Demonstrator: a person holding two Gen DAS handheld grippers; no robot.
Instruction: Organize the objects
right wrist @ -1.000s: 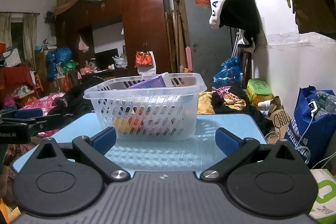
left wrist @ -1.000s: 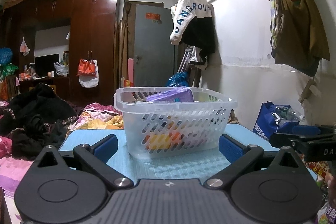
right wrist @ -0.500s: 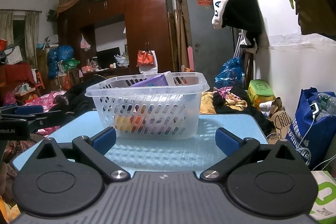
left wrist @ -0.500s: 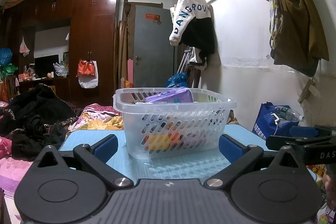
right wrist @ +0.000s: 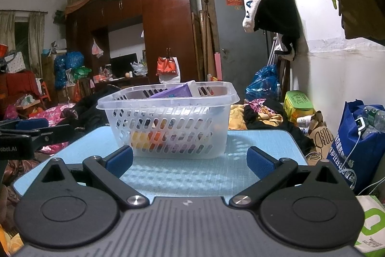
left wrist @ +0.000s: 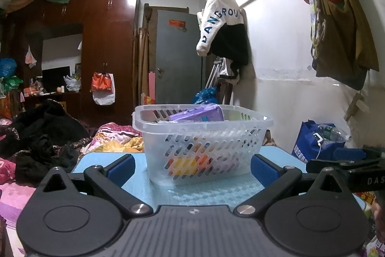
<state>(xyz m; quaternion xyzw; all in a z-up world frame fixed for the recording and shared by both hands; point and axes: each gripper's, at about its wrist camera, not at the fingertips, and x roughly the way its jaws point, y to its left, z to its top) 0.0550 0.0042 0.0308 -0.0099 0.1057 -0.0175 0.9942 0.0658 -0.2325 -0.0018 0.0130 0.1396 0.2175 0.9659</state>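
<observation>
A clear plastic basket [left wrist: 240, 123] stands on a light blue table [left wrist: 207, 192]; it also shows in the right wrist view [right wrist: 223, 112]. A purple pack [left wrist: 197, 113] sticks up inside it, above yellow and orange items [left wrist: 184, 165]. My left gripper [left wrist: 191, 166] is open and empty, low over the table just in front of the basket. My right gripper [right wrist: 190, 160] is open and empty, also just in front of the basket. Each gripper shows at the side in the other's view.
A wall with hanging bags [left wrist: 336, 23] and a hoodie [left wrist: 221, 25] is on the right. A blue bag [right wrist: 356, 143] stands right of the table. Piled clothes [left wrist: 38, 136] lie on the left. A wardrobe [left wrist: 101, 47] stands behind.
Both grippers have drifted slightly; the basket sits a little more to the right in both views. Nothing was grasped or let go.
</observation>
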